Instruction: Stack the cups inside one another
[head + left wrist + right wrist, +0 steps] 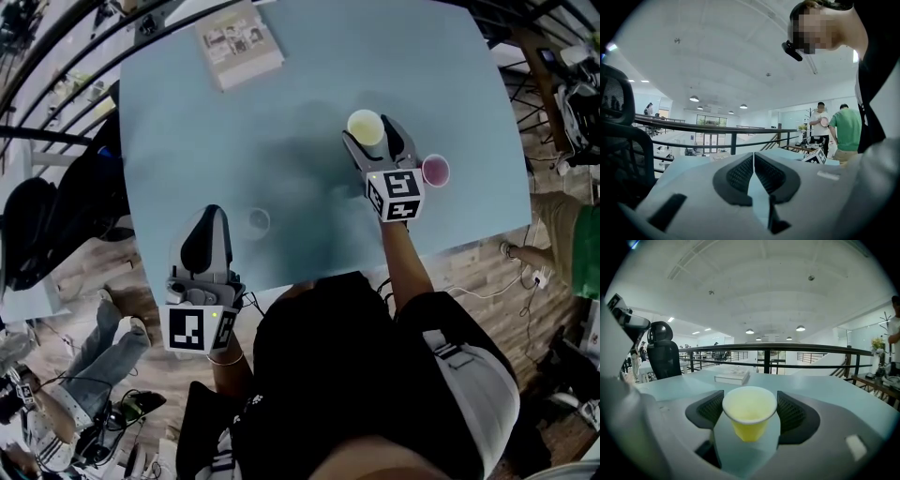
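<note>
Blue table (187,141): your right gripper (371,133) pinches the yellow cup (366,127), upper right; left gripper (214,216), lower left, pressed together.

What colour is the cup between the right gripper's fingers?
Yellow. The cup shows best in the right gripper view.

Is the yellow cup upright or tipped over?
Upright. The yellow cup stands mouth up, base down, between the jaws of the right gripper.
</note>
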Tool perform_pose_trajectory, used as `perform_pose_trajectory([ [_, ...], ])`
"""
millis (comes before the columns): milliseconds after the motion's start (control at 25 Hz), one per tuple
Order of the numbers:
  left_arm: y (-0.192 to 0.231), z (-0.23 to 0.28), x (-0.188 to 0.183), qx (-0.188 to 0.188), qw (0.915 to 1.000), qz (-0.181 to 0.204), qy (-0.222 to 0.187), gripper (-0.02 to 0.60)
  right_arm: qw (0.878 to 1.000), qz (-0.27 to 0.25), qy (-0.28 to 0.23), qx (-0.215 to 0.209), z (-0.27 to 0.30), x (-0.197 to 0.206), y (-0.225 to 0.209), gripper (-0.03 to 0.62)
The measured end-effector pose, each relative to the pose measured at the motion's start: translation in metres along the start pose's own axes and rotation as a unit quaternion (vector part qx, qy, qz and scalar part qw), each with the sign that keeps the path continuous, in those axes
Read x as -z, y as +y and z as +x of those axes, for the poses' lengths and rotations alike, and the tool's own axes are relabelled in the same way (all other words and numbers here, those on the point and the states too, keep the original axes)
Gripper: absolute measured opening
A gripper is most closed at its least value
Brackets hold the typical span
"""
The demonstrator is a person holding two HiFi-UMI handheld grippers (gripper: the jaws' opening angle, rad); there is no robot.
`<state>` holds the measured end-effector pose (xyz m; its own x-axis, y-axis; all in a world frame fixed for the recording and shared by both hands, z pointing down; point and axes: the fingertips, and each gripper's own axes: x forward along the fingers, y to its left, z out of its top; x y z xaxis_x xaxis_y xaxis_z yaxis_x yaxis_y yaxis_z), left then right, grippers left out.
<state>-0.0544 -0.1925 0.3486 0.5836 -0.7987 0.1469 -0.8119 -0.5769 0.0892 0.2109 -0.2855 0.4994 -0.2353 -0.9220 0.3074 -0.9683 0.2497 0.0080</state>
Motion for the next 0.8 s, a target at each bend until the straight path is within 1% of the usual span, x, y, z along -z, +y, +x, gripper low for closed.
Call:
perform_pose_trajectory([
  [200,-0.002,-0.012,0.0,0.005,1.0,-0.001,-0.008,0.002,1.0,-0.006,-0.016,-0.018,-0.018,-0.014,0.023,0.358],
  [480,-0.003,-0.032,-0.001,0.002,0.9999,0.002,-0.017,0.002,0.999,-0.013,-0.031,-0.041,-0.047,-0.03,0.051,0.357],
  [800,0.001,-0.06,-0.002,-0.016,0.9995,-0.004,-0.027,0.002,0.993,-0.025,-0.055,-0.102,-0.072,-0.06,0.104,0.357],
])
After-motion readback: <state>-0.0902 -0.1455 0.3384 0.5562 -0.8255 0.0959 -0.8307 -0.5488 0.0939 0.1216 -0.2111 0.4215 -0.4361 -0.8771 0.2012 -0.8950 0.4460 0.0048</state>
